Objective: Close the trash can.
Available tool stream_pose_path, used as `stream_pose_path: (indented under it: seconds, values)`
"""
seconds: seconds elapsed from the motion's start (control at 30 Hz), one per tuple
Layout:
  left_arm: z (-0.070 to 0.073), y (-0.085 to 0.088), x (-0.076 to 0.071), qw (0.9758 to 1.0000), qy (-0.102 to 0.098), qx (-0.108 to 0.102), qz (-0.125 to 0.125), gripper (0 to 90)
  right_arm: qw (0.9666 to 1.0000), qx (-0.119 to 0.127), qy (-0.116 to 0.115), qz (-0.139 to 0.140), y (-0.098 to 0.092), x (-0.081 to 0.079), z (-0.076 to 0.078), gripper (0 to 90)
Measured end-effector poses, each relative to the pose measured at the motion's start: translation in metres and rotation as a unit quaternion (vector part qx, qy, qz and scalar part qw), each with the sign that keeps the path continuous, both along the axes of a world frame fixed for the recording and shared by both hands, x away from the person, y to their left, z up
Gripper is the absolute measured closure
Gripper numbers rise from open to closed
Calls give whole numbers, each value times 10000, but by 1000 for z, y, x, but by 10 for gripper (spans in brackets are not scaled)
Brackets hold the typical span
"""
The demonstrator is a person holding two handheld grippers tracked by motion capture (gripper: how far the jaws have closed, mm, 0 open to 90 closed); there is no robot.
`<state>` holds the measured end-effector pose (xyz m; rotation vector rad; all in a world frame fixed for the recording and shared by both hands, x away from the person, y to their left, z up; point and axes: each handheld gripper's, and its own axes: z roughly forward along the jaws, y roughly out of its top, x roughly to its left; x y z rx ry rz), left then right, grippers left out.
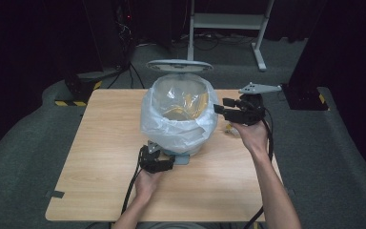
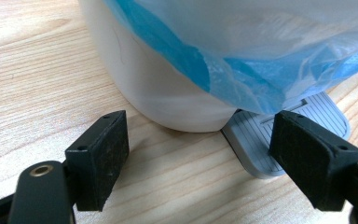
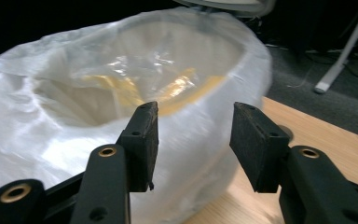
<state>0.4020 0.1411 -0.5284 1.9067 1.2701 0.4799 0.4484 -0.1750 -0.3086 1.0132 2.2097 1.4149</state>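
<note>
A white pedal bin (image 1: pixel 190 143) stands mid-table, lined with a translucent plastic bag (image 1: pixel 162 119), its lid (image 1: pixel 178 65) raised at the back. Something yellow (image 1: pixel 186 107) lies inside the bag. My left gripper (image 1: pixel 163 156) sits low at the bin's front base, open. In the left gripper view its jaws (image 2: pixel 200 128) stand wide apart, the right one over the grey foot pedal (image 2: pixel 256 140), the white bin wall (image 2: pixel 158 88) just ahead. My right gripper (image 1: pixel 220 108) hovers at the bin's right rim, open. In its own view nothing lies between the jaws (image 3: pixel 193 112), and the bag's mouth (image 3: pixel 74 93) is beyond.
The wooden table (image 1: pixel 100 157) has free room on its left half and along the front. A small pale scrap (image 1: pixel 228 128) lies by the right hand. A white desk frame (image 1: pixel 259 47) and dark stands (image 1: pixel 305 90) are on the floor behind.
</note>
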Motion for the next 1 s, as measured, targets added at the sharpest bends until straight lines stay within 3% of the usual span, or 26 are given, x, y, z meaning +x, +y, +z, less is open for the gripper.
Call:
stream_pose_path:
  seconds: [0.33,0.63,1.0]
  values:
    - [0,0,0,10000,17,-11,6,198,9990,46,144,-431,-24,6,-31,439]
    - [0,0,0,10000,22,-11,9,197,9956,-164,426,-818,-37,24,-79,405]
    - [0,-1,0,10000,18,-19,42,198,9909,-255,441,-1245,-49,34,-105,392]
